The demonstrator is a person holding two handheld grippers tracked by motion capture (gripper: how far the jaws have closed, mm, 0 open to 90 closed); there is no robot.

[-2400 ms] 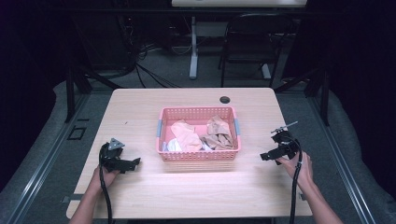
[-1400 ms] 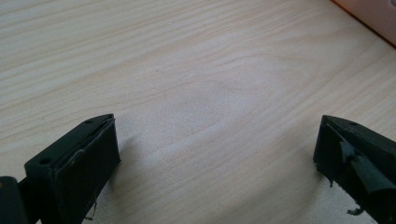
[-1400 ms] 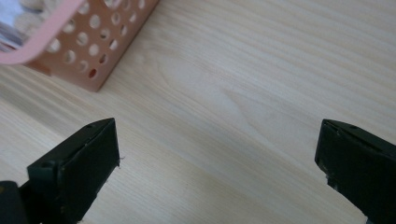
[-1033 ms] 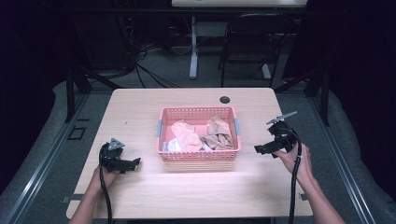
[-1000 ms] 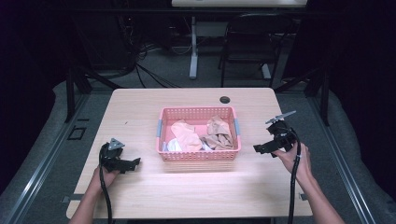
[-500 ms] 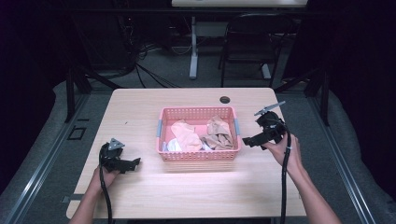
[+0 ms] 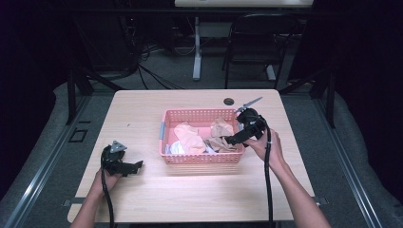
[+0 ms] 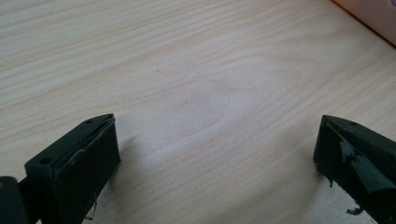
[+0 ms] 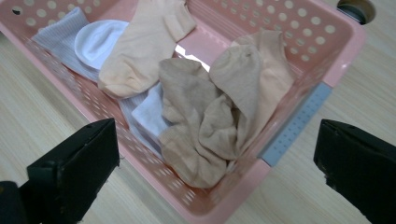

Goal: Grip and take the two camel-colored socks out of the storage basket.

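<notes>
A pink perforated basket [image 7: 167,133] sits mid-table and holds several socks: a peach one [image 9: 144,44], crumpled tan ones [image 9: 219,112], a white one [image 9: 100,39] and a grey striped one [image 9: 58,37]. My right gripper [image 7: 231,140] hangs over the basket's right end, jaws pointing left. In the right gripper view it [image 9: 217,140] is open wide above the tan socks with nothing held. My left gripper [image 7: 135,166] rests low over bare wood at the table's front left, open and empty [image 8: 217,140], apart from the basket.
The light wooden table [image 7: 142,109] has a dark round cable hole [image 7: 229,101] behind the basket, seen too as a grommet [image 9: 357,9]. A basket corner [image 8: 373,18] edges the left gripper view. A chair [image 7: 252,42] and table legs stand beyond the far edge.
My right gripper has moved left and forward from the table's right side to above the basket's right end. The left gripper has stayed still.
</notes>
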